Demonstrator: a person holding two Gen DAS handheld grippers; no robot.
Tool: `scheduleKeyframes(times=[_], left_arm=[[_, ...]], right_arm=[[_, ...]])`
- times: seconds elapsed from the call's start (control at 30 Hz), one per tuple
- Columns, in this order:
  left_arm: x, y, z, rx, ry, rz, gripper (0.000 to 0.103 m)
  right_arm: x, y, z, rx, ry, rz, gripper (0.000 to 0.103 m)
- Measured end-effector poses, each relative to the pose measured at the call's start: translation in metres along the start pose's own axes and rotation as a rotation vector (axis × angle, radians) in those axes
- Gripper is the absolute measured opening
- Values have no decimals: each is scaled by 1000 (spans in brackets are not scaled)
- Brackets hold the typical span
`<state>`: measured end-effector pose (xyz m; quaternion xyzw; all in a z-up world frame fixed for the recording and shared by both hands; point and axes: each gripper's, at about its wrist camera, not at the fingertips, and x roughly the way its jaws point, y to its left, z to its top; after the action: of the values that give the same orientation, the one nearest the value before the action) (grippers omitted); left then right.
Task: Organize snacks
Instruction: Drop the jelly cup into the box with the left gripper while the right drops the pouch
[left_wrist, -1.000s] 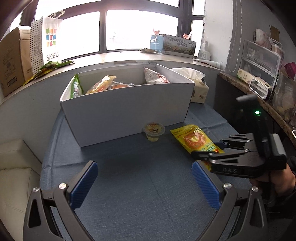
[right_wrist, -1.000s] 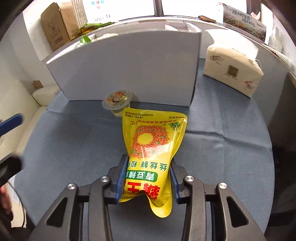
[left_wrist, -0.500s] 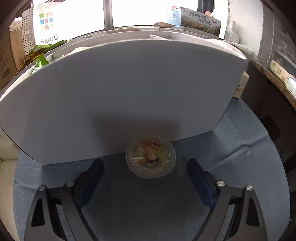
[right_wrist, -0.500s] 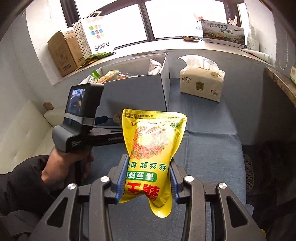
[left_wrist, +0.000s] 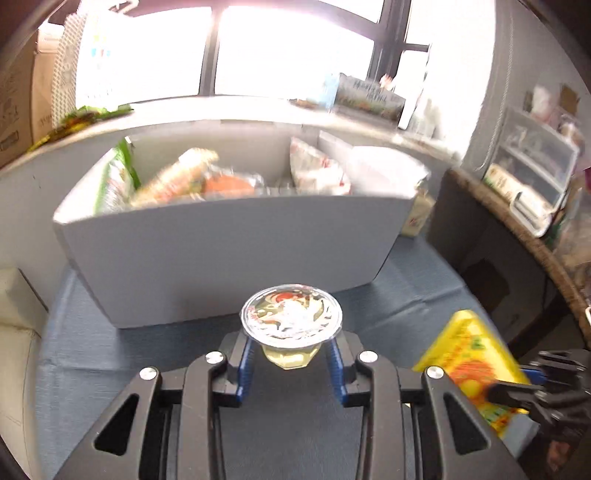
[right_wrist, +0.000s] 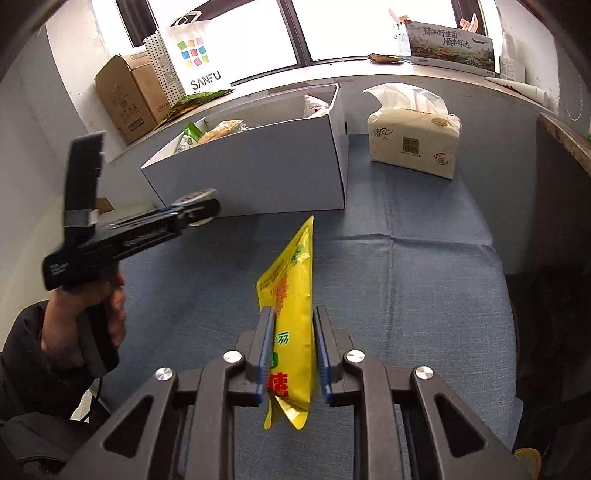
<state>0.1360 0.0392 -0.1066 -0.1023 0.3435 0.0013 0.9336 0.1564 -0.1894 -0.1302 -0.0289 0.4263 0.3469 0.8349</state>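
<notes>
Left tool (left_wrist: 291, 356) clamps the jelly cup (left_wrist: 291, 320), right tool (right_wrist: 293, 363) pinches the yellow pouch (right_wrist: 291, 295) edge-up, the white box (left_wrist: 229, 254) waiting at twelve o'clock, nearer the left.

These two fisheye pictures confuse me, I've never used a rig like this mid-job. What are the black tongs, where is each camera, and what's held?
There is no robot arm. A person holds a hand-operated two-finger gripper in each hand, and a camera on each looks forward along its fingers.

The left wrist view shows the left gripper, whose jaws have just been closing, shut on a jelly cup. The right wrist view shows the right gripper, which has also just tightened, shut on a yellow snack bag turned edge-on.

Ahead on the blue cloth stands a white box already holding snack packets, with a tissue pack beside it. The person's hand on the left gripper's handle also shows in the right view.
</notes>
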Motion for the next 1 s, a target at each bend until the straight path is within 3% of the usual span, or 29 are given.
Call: scheduleKeyframes(times=[0.1, 0.2, 0.37, 0.63, 0.87, 0.9, 0.93, 0.97, 1.0], left_arm=[[-35, 16, 1, -59, -27, -44, 37], [-78, 31, 1, -62, -101, -37, 37], [-116, 51, 21, -71, -165, -37, 37], [-81, 67, 87, -46, -185, -31, 37], [-18, 66, 152, 17, -126, 14, 39], [-9, 66, 157, 19, -116, 33, 47], [2, 66, 161, 24, -82, 57, 69], [12, 67, 164, 19, -48, 97, 103], [18, 70, 164, 3, -36, 148, 103]], right_arm=[[14, 8, -4, -27, 27, -7, 20], [19, 15, -3, -43, 32, 14, 19], [-6, 23, 29, -33, -68, 73, 19], [-17, 36, 131, -33, -197, 118, 19], [29, 29, 224, 60, -198, 41, 19], [39, 28, 233, 67, -181, 32, 19], [49, 25, 240, 75, -166, 20, 21], [59, 22, 245, 87, -157, 10, 26], [68, 20, 249, 97, -141, 9, 64]])
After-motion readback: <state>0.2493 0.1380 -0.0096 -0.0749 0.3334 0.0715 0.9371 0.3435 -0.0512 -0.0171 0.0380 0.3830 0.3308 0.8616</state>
